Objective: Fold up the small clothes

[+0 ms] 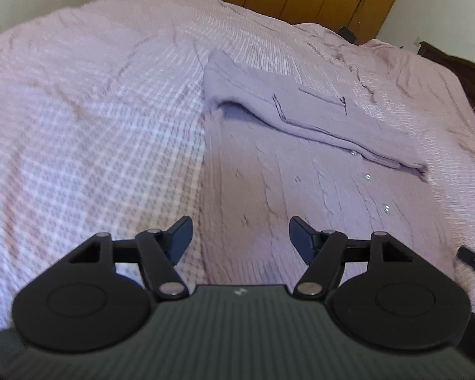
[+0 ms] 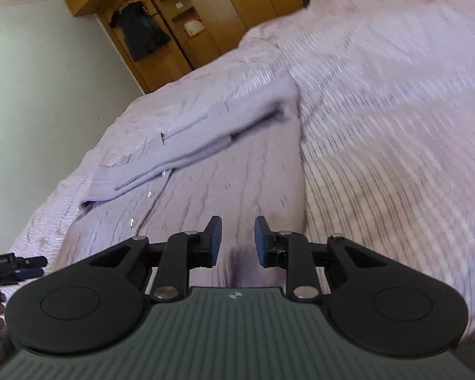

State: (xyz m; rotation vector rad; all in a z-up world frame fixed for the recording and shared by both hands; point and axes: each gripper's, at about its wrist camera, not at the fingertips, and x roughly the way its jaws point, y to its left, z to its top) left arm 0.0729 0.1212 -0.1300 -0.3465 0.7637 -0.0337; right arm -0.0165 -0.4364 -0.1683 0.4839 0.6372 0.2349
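Observation:
A lilac knitted cardigan [image 1: 288,196] lies flat on the bed, with small shiny buttons [image 1: 368,176] down its front. One sleeve [image 1: 300,117] is folded across the body. My left gripper [image 1: 241,231] hovers over the cardigan's near left edge, open with nothing between its fingers. In the right wrist view the cardigan [image 2: 224,174] and its folded sleeve [image 2: 186,145] lie ahead. My right gripper [image 2: 237,232] hangs low over the knit, its jaws a narrow gap apart with only the fabric below showing through. The views are blurred by motion.
The bed carries a pink-and-white checked bedspread [image 1: 88,120] with creases, spreading wide to the left. A wooden wardrobe [image 2: 180,22] stands behind the bed. The other gripper shows at the frame edge in each view [image 2: 19,266], [image 1: 473,258].

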